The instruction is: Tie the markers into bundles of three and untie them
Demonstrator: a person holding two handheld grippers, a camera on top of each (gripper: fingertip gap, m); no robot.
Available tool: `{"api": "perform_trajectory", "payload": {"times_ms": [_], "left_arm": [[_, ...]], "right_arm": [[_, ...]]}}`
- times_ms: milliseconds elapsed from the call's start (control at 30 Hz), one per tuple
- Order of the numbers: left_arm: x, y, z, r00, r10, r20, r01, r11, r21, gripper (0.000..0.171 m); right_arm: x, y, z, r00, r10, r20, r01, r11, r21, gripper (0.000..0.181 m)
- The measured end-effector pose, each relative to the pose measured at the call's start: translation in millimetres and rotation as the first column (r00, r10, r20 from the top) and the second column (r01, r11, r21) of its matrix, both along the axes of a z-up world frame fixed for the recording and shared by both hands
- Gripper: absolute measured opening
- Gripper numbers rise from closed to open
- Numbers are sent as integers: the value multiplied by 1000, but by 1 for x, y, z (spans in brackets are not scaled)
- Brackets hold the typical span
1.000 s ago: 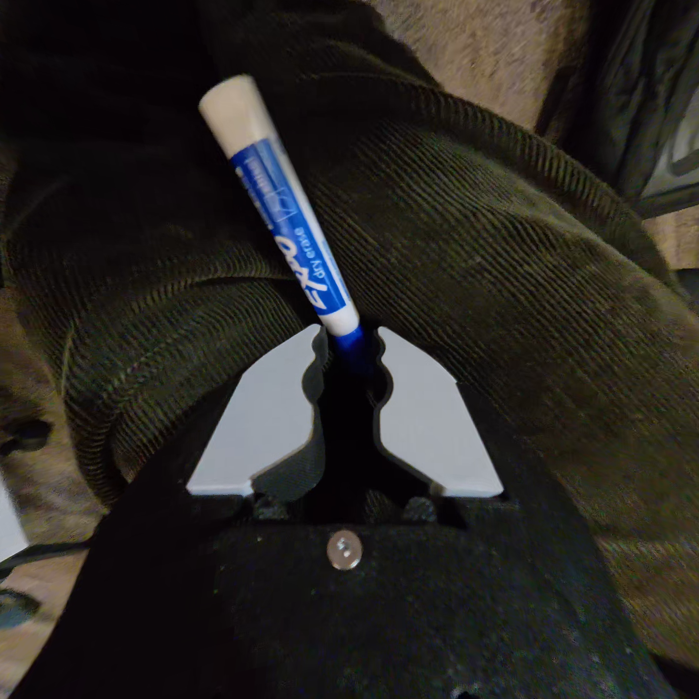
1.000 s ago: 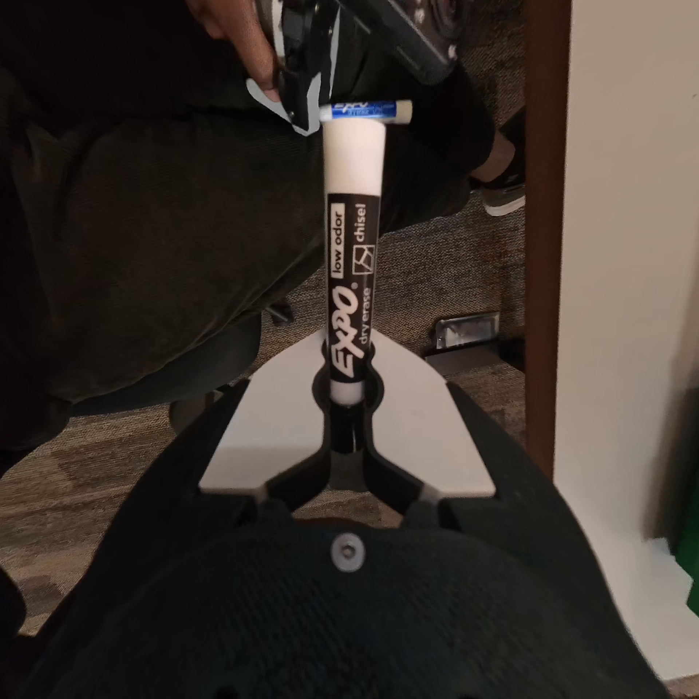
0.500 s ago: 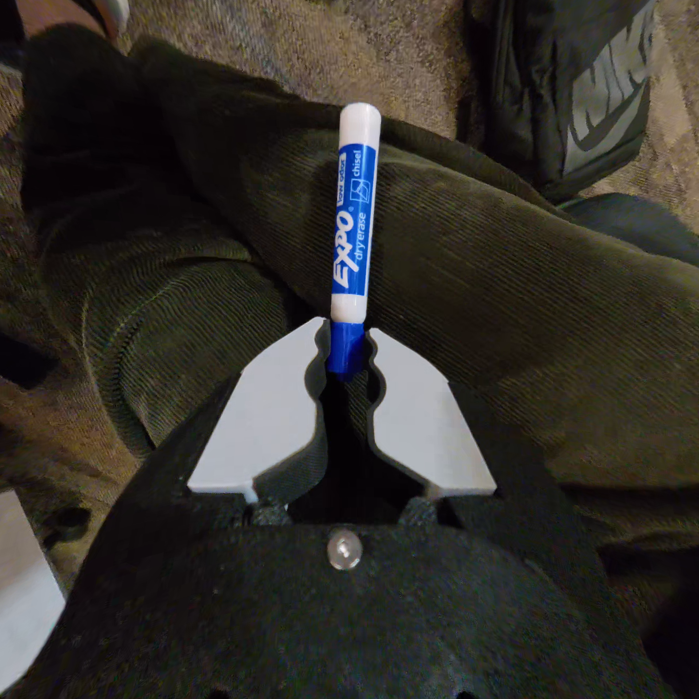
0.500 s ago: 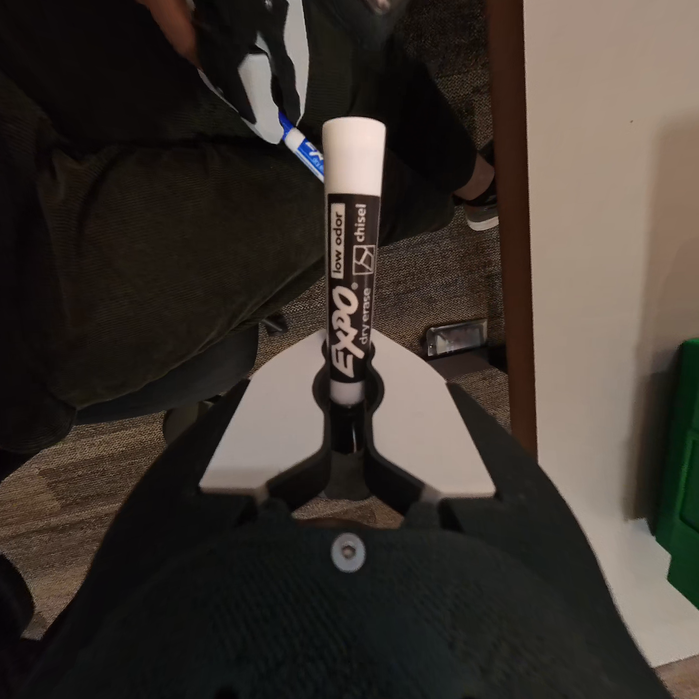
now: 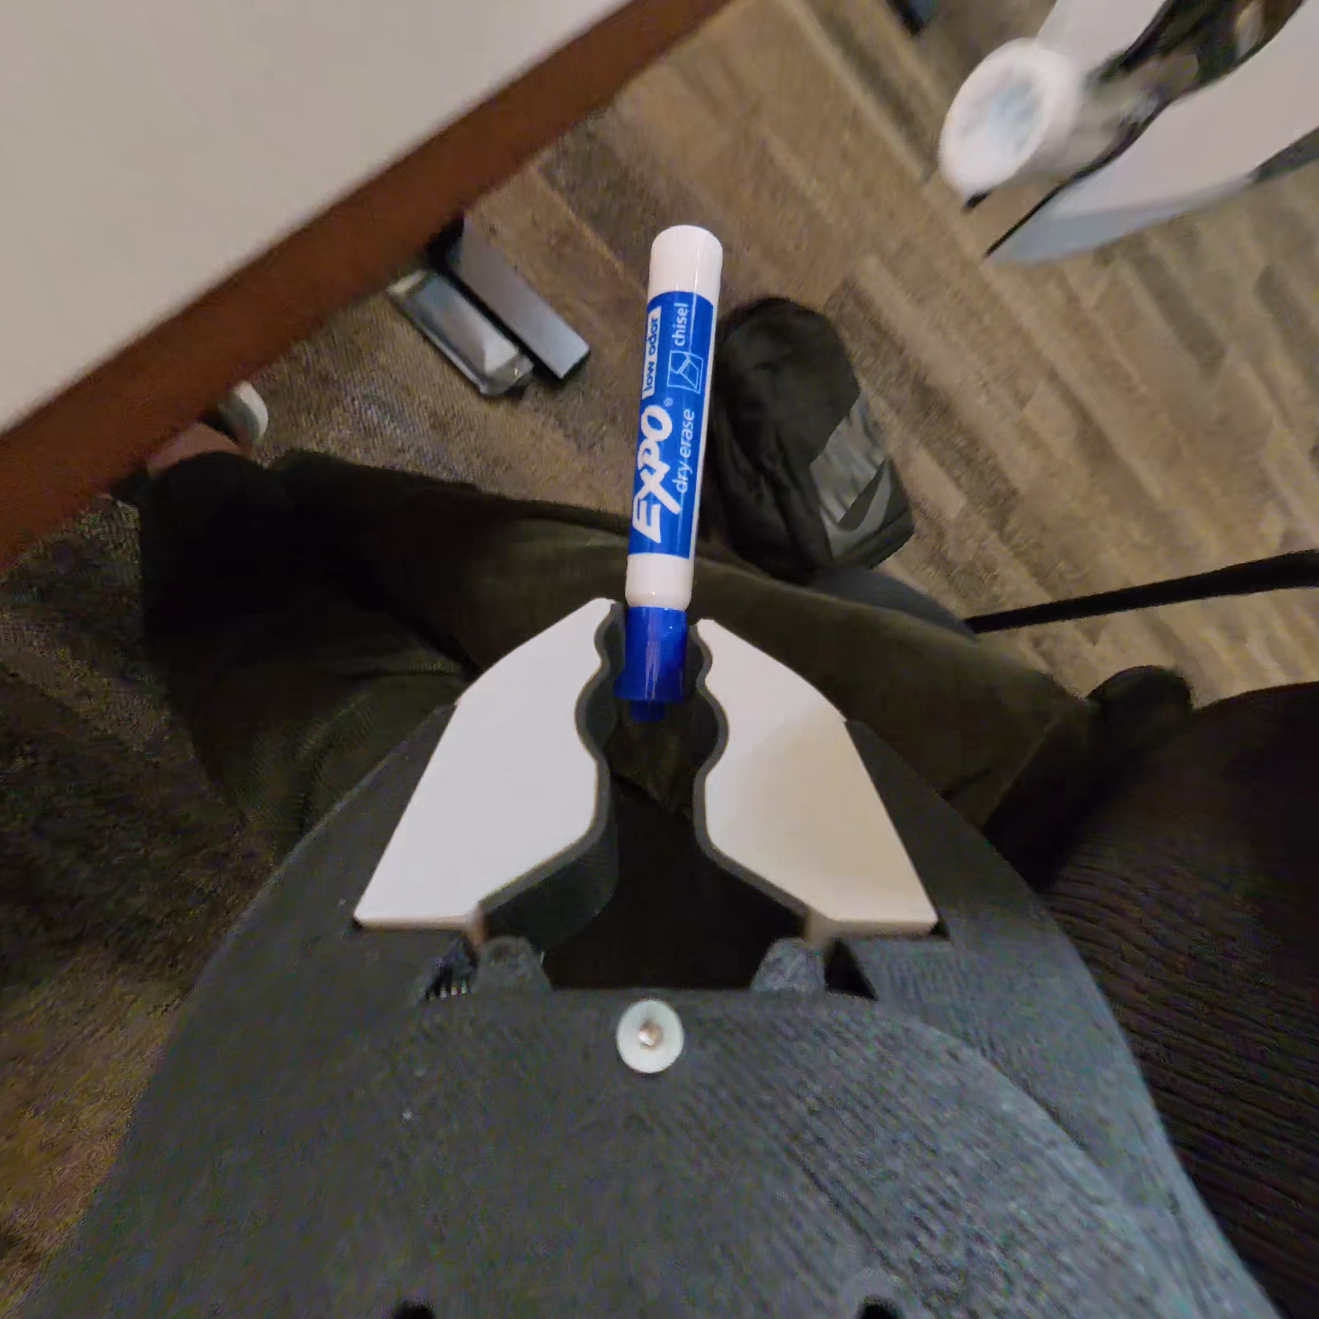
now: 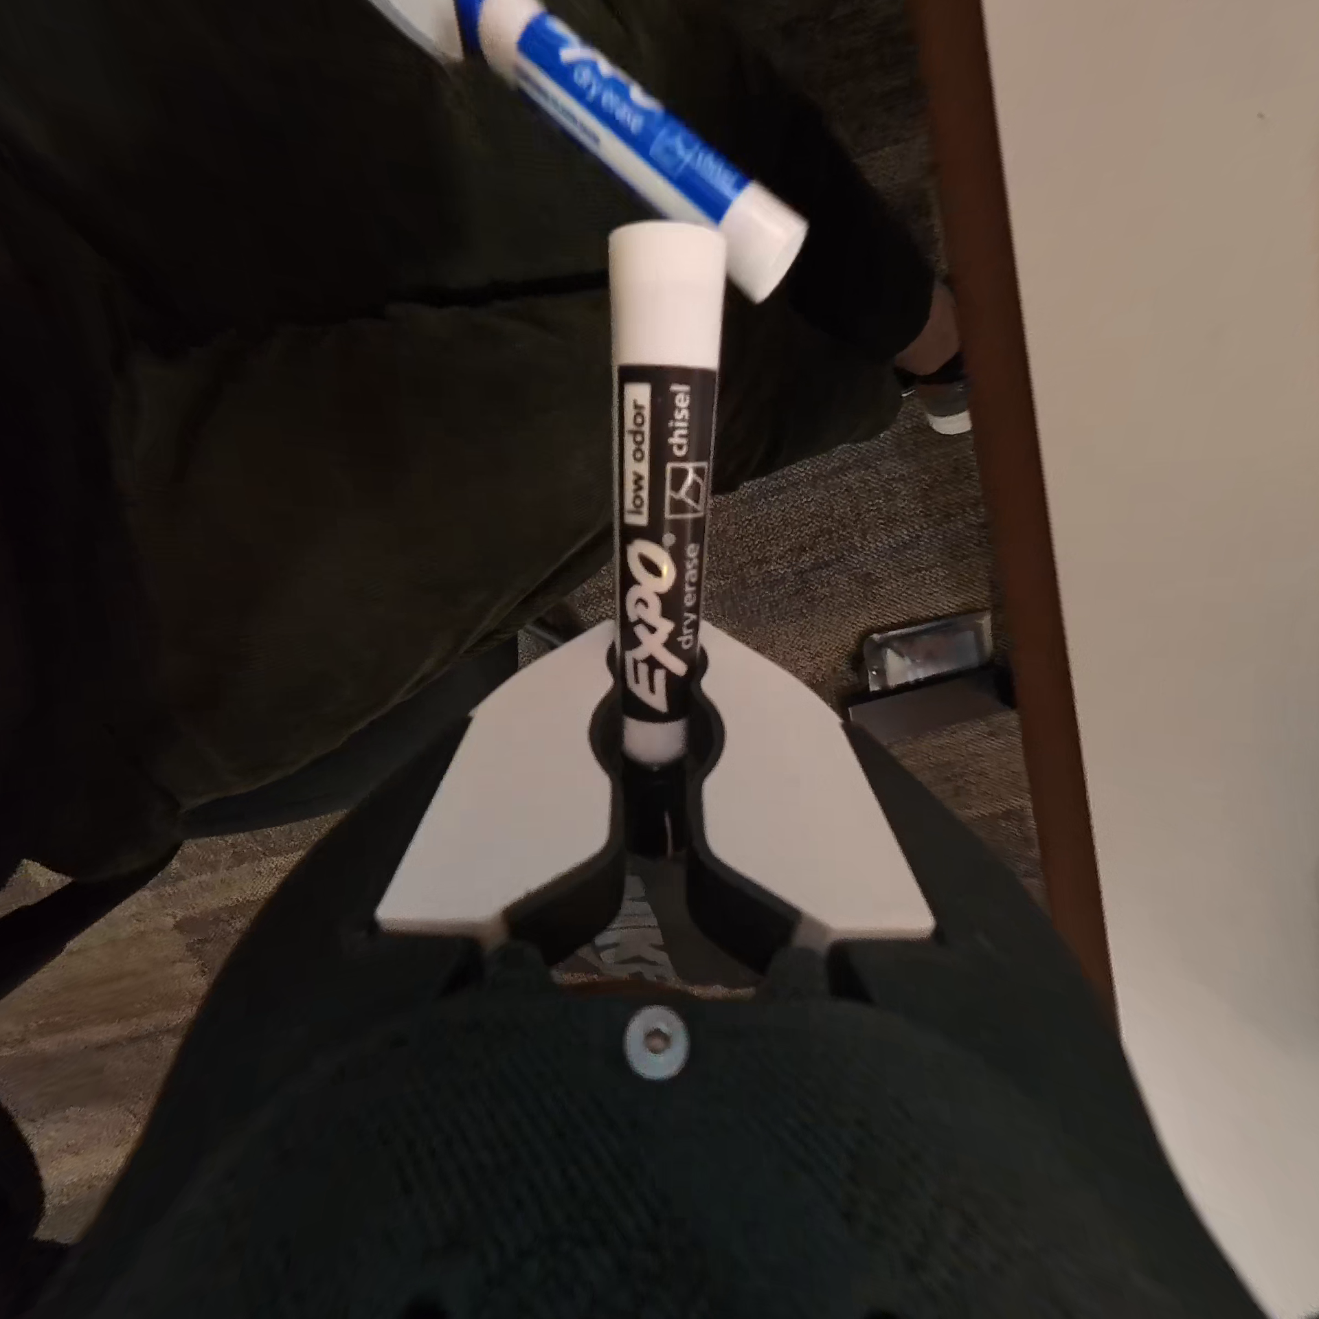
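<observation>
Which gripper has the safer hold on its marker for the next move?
Right gripper, probably: its black marker sits deep in the jaws. The left gripper pinches only the blue marker's blue end at its tips.

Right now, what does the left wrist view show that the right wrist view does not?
Only the left wrist view: the blue cap gripped in the left gripper, and a black bag on the carpet. Only the right wrist view: the black marker's full barrel, clamped in the right gripper. Both: the blue marker, dark trousers, wooden table edge.

Left gripper [image 5: 653, 653] and right gripper [image 6: 657, 685]: jaws apparently clamped.
</observation>
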State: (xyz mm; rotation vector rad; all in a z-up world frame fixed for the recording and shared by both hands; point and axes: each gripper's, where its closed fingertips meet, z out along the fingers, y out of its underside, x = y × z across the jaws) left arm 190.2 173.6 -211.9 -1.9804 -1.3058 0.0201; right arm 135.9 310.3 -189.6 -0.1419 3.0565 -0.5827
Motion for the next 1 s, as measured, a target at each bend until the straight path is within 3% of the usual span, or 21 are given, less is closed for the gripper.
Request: {"api": "perform_trajectory", "payload": {"times_ms": [133,233,333,433,533,700,800,1000], "left_arm": [[-22,-19,42,995,64,-76,-58,995,80,18],[-50,-62,77,975,181,-125,-170,981,96,18],[-80,-127,117,929,317,-190,-302,947,106,18],[-112,-218,139,840,454,-296,-477,879,-5,18],[-135,-297,135,778,536,-326,-598,792,-123,18],[-154,-369,114,697,658,-285,-713,680,-172,18],[-157,-391,87,693,689,-212,-720,652,-236,19],[-166,-398,51,685,717,-131,-722,645,-249,19]], "right_arm": [[-5,-8,-3,999,-21,43,22,999,-31,14],[-12,-19,-3,998,-33,58,35,999,-33,14],[-16,-35,1,998,-10,64,13,998,-56,14],[-21,-53,7,997,26,78,-19,996,-90,14],[-35,-60,10,999,33,37,-30,997,-68,14],[-57,-84,34,999,28,-39,-32,995,-93,13],[-74,-101,41,998,-2,-67,-7,991,-136,13],[-122,-128,34,983,-182,-25,174,966,-191,14]]}}
